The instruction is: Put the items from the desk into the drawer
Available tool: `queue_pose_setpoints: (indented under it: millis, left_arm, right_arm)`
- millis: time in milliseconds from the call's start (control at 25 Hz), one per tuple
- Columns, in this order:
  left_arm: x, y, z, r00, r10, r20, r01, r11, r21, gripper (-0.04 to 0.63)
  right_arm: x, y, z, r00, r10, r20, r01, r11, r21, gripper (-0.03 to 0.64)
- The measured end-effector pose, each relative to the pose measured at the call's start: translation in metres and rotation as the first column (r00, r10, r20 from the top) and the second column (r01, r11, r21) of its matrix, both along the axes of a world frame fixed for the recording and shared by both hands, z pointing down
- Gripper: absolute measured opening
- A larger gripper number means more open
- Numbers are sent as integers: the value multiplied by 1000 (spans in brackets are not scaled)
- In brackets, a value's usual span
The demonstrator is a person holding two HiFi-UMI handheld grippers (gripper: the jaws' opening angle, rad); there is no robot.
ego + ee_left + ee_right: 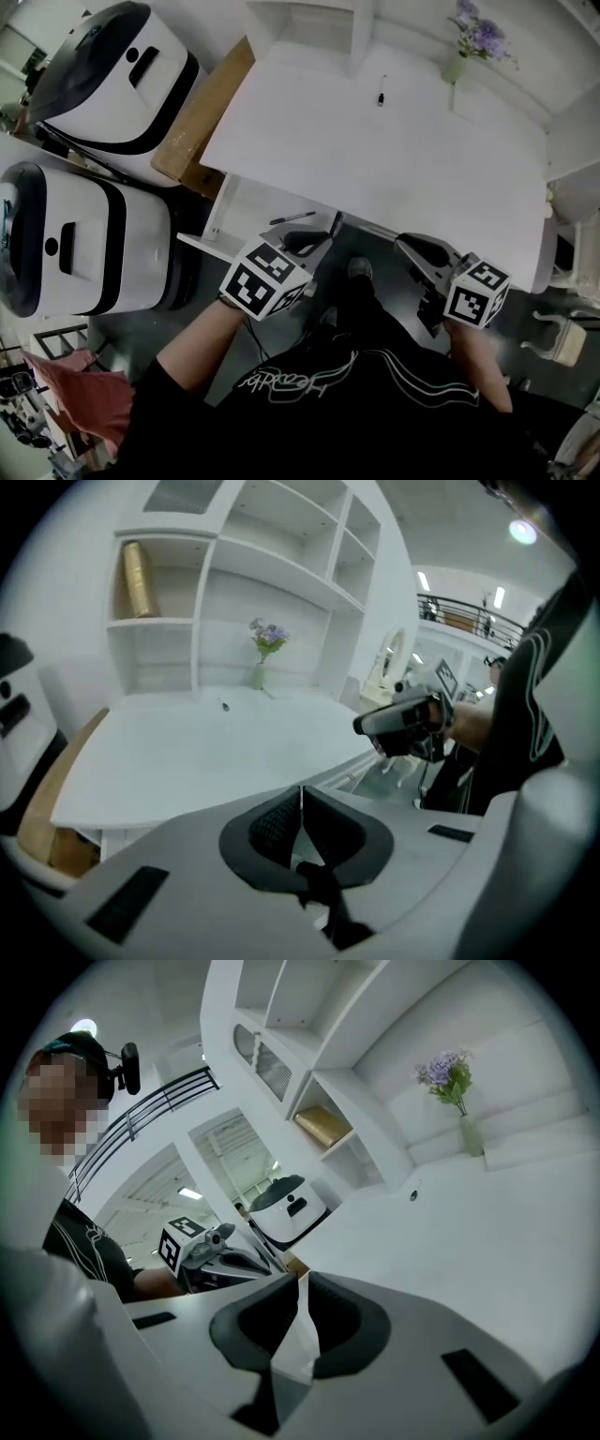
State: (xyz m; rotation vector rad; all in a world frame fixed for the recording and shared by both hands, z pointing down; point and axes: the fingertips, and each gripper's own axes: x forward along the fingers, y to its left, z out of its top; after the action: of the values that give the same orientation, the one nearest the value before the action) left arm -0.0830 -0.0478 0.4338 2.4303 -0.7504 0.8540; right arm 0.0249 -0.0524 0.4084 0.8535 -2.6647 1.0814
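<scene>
Head view: The drawer (246, 212) is pulled out from under the near left edge of the desk (375, 173). A pen (292, 217) lies inside it. A small dark item (382, 97) is left on the desk top, near the far edge, well apart from the drawer. A vase (457, 67) is stood at the far right. The left gripper (328, 232) is held at the drawer's right end. The right gripper (408, 244) is held off the near edge of the desk.

Left gripper view: The left gripper (301, 794) is closed, pad against pad, with nothing between. The desk (206, 742) lies beyond, with the small dark item (224, 705) near the vase (259, 675). The right gripper (403, 722) is seen at right.

Right gripper view: The right gripper (302, 1283) is clamped on a white piece (298, 1340), thin and paper-like. The small dark item (412, 1195) is seen on the desk (469, 1241), below the vase (469, 1135). The left gripper (234, 1258) is seen at left.
</scene>
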Motion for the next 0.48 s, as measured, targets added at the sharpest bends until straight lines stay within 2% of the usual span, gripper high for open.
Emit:
queue_pose_setpoints:
  millis: [120, 200, 280, 480]
  left_arm:
    - [9, -14, -3, 992, -124, -38, 123, 991, -47, 23]
    - [17, -24, -7, 980, -181, -77, 175, 982, -73, 21]
    - [29, -34, -12, 969, -217, -115, 206, 974, -97, 21]
    - [54, -69, -19, 948, -282, -147, 269, 958, -104, 20]
  right_arm:
    - [6, -3, -2, 1000, 11, -2, -11, 1000, 6, 60]
    - [10, -9, -4, 1000, 16, -11, -15, 1000, 20, 60]
    - [15, -18, -5, 1000, 20, -18, -20, 999, 31, 60]
    - [34, -43, -1, 999, 41, -13, -41, 999, 28, 60]
